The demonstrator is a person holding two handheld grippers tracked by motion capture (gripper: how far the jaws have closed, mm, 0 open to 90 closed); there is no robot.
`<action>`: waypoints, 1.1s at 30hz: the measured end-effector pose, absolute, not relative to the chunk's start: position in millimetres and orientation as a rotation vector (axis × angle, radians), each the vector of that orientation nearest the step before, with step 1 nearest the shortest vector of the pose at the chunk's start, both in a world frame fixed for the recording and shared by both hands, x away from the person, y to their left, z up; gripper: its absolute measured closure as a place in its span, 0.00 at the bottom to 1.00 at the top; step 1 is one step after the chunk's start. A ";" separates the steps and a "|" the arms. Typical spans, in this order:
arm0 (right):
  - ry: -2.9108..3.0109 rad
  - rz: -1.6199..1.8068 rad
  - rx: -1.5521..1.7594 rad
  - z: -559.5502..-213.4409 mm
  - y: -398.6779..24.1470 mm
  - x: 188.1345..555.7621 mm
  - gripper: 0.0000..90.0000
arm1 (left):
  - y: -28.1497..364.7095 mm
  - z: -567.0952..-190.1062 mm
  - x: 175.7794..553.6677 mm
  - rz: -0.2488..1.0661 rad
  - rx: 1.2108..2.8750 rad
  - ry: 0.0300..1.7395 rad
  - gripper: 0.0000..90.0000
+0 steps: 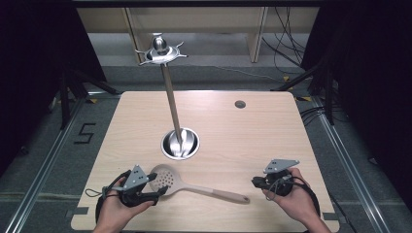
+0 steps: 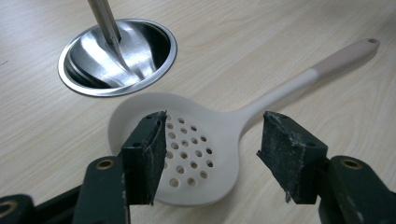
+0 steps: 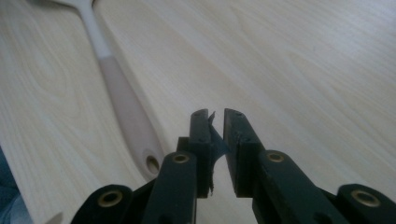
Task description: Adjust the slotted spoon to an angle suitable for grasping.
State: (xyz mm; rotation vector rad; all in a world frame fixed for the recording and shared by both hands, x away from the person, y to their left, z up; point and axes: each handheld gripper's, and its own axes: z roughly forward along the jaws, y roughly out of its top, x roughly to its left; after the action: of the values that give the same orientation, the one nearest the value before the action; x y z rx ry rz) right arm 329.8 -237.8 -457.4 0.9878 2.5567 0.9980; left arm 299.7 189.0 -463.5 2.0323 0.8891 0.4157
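A white slotted spoon [image 1: 166, 178] with a beige handle [image 1: 221, 194] lies flat on the wooden table [image 1: 243, 136], near the front edge. My left gripper [image 1: 159, 188] is open at the spoon's perforated head [image 2: 187, 140]; the jaws stand apart just above and in front of the bowl and hold nothing [image 2: 212, 128]. My right gripper [image 1: 254, 182] sits just right of the handle's end, pointing left. Its jaws [image 3: 215, 115] are shut with only a thin slit between them, empty, beside the handle's holed tip [image 3: 152, 163].
A steel stand has its round dished base [image 1: 180, 144] at the table's middle, also seen close by [image 2: 116, 56]. Its thin pole rises to a hooked crown [image 1: 160, 51]. A small grommet hole [image 1: 240, 104] lies at the far right. Dark floor and cables surround the table.
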 end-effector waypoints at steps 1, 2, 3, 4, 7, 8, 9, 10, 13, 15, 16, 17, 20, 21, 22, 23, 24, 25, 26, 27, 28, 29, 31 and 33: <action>2.557 0.998 0.988 -457.4 -237.8 329.8 0.94 | 189.0 -463.6 299.7 0.416 2.033 0.889 0.44; 2.590 0.969 0.993 -455.4 -237.9 329.5 0.95 | 190.0 -463.3 299.8 0.423 2.051 0.885 0.44; 2.611 0.978 0.951 -458.2 -235.9 330.4 0.99 | 190.0 -463.4 299.8 0.424 2.052 0.885 0.44; 2.611 0.978 0.951 -458.2 -235.9 330.4 0.99 | 190.1 -463.3 299.8 0.431 2.057 0.885 0.44; 2.666 0.950 1.009 -456.6 -231.0 326.5 1.00 | 191.0 -463.7 300.6 0.437 2.064 0.892 0.44; 2.672 0.962 1.000 -458.6 -228.1 326.2 1.00 | 191.1 -463.7 301.0 0.434 2.067 0.887 0.44; 2.678 0.952 1.006 -458.9 -225.7 325.5 1.00 | 190.4 -463.9 301.0 0.430 2.059 0.885 0.44; 2.694 0.958 1.013 -459.3 -222.4 324.5 1.00 | 190.7 -463.7 301.3 0.435 2.068 0.880 0.44; 2.762 0.942 0.987 -460.5 -212.9 323.0 1.00 | 187.3 -465.2 301.3 0.431 2.035 0.886 0.43; 2.834 0.907 0.966 -461.9 -202.5 321.2 1.00 | 188.0 -464.3 302.5 0.443 2.057 0.864 0.43; 2.834 0.907 0.966 -461.9 -202.5 321.2 1.00 | 187.9 -464.4 302.6 0.440 2.055 0.862 0.43; 2.856 0.891 0.969 -462.8 -198.7 319.9 1.00 | 187.8 -464.5 302.6 0.440 2.057 0.859 0.42; 2.912 0.842 0.974 -465.4 -188.2 315.7 1.00 | 188.5 -464.2 302.6 0.440 2.088 0.864 0.42; 2.920 0.815 0.956 -466.7 -186.0 315.6 1.00 | 189.2 -463.3 303.1 0.445 2.104 0.849 0.42; 2.933 0.802 0.960 -468.3 -183.5 314.5 1.00 | 188.4 -463.5 303.3 0.447 2.096 0.840 0.42; 2.948 0.782 0.967 -469.2 -181.6 313.4 1.00 | 187.9 -463.8 303.0 0.458 2.090 0.838 0.42; 2.950 0.748 0.944 -471.0 -180.4 313.7 1.00 | 187.4 -464.1 302.5 0.451 2.085 0.849 0.42; 2.950 0.748 0.944 -471.0 -180.4 313.7 1.00 | 188.4 -463.5 302.9 0.462 2.103 0.834 0.42; 2.955 0.734 0.978 -471.3 -180.0 312.7 1.00 | 188.5 -463.3 303.1 0.450 2.108 0.835 0.42; 2.960 0.713 1.004 -471.9 -180.7 313.0 1.00 | 187.3 -464.0 302.7 0.452 2.095 0.833 0.42; 2.963 0.702 1.011 -472.0 -181.5 313.6 1.00 | 187.8 -463.9 303.2 0.460 2.107 0.831 0.42; 2.963 0.702 1.011 -472.0 -181.5 313.6 1.00 | 187.8 -463.9 303.2 0.460 2.107 0.831 0.41; 2.964 0.685 1.024 -473.5 -182.1 314.3 1.00 | 186.5 -464.9 302.5 0.441 2.100 0.855 0.41; 2.967 0.656 1.030 -474.8 -182.5 314.9 1.00 | 185.8 -465.1 302.5 0.446 2.102 0.845 0.41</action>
State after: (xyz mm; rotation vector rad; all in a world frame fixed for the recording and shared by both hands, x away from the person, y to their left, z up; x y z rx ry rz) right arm 314.9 -182.5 -474.8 1.0303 2.9671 0.6557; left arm 302.5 185.8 -465.1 2.1015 0.8455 0.4462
